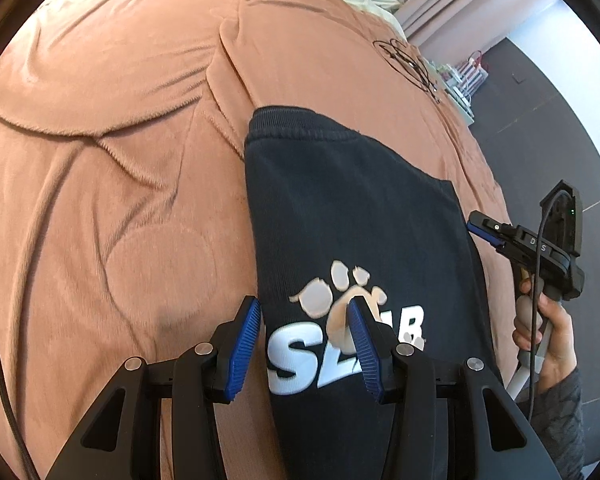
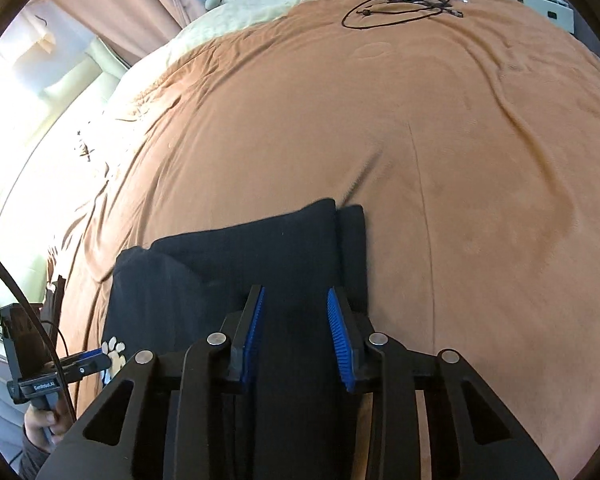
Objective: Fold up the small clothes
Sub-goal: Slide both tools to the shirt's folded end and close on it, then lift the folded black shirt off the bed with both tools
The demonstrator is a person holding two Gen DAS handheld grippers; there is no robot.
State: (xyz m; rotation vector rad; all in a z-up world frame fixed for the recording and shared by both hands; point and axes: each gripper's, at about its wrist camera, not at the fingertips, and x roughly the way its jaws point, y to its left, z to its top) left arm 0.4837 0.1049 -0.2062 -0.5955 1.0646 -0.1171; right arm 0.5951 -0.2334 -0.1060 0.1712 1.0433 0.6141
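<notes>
In the left wrist view, the left gripper hangs over the near end of a dark navy garment that lies flat on the brown blanket of a bed. Its fingers stand spread, one just outside the garment's left edge, the other over the paw-print logo — apparently not pinching any cloth, though whether the tips touch it I cannot tell. At the right edge the right gripper, held in a hand, reaches in toward the garment's side, likely to take that edge for a fold.

In the right wrist view, the right gripper's fingers are parted partway above the dark cloth, which already shows a layered flap at its far end. Nothing is visibly clamped between them. The left gripper sits low at the left beside the logo — probably steadying that end. A tangle of black cable lies well apart, far up the bed.
</notes>
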